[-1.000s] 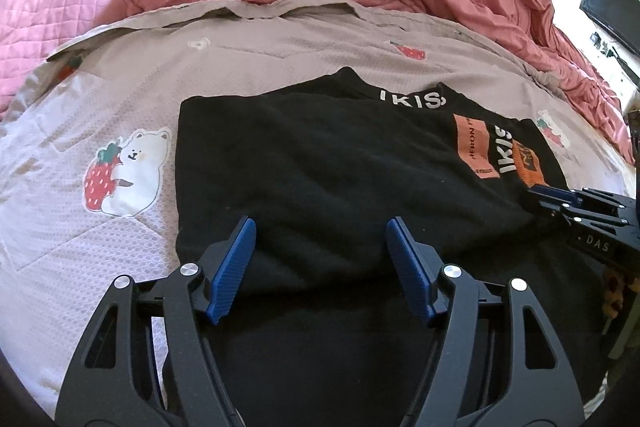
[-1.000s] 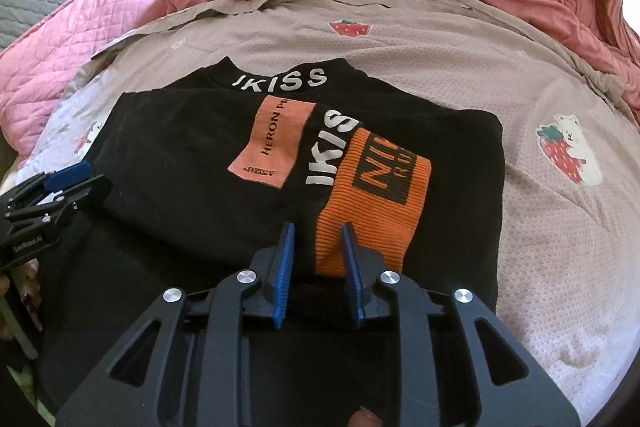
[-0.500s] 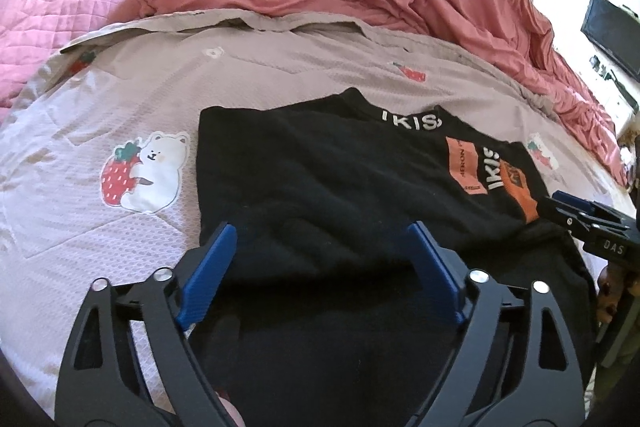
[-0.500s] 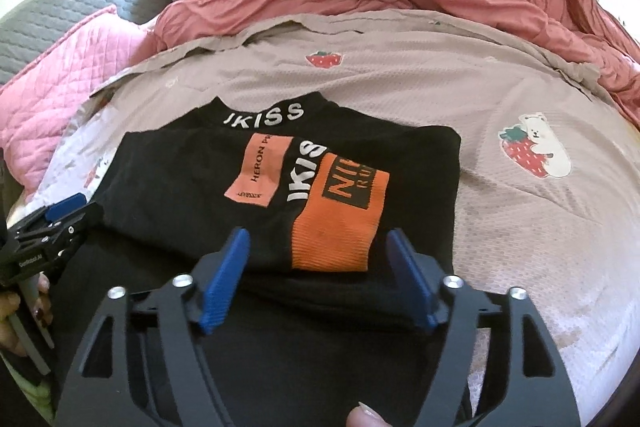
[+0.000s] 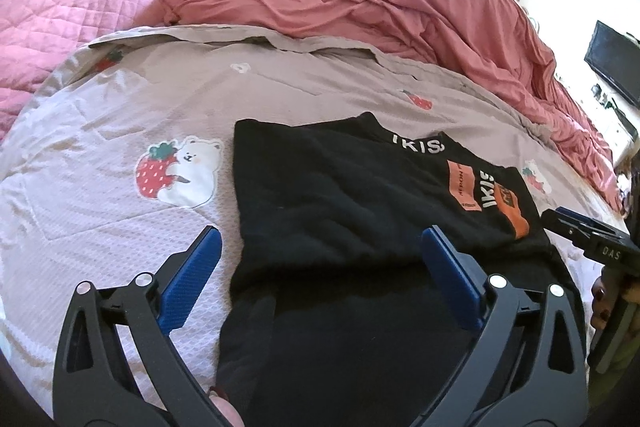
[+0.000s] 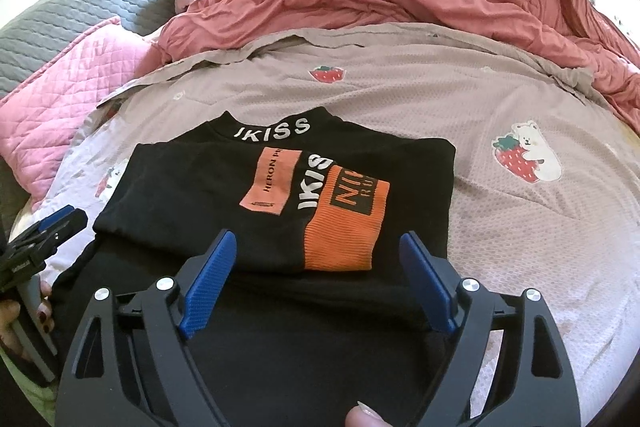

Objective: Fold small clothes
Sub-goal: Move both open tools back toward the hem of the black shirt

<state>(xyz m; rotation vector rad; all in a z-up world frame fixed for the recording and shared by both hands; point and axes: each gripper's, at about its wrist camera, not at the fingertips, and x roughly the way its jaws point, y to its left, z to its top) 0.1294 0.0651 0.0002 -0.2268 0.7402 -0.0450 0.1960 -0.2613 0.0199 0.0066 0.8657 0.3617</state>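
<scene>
A black top [image 5: 340, 195] with white "IKISS" lettering and orange patches lies folded on the bed, its upper part doubled over the lower part. An orange cuff [image 6: 344, 239] rests on the fold. My left gripper [image 5: 320, 239] hovers over the top's left near edge, jaws opening wide, nothing pressed between them. My right gripper [image 6: 317, 241] hangs above the orange cuff, jaws also opening, clear of the cloth. Each gripper shows in the other's view: the right gripper [image 5: 588, 235] at the right edge, the left gripper [image 6: 52, 239] at the left edge.
The mauve bedsheet [image 5: 120, 107] with strawberry-bear prints spreads around the top. A rumpled red duvet [image 5: 360, 7] is heaped along the far side. A pink quilted pillow [image 5: 60, 27] lies far left. A dark screen [image 5: 612, 67] stands at the right.
The right jaws, narrow at the orange cuff a second ago, have spread wide. The left jaws widened too. Both grippers drew back and up from the top, which stays folded.
</scene>
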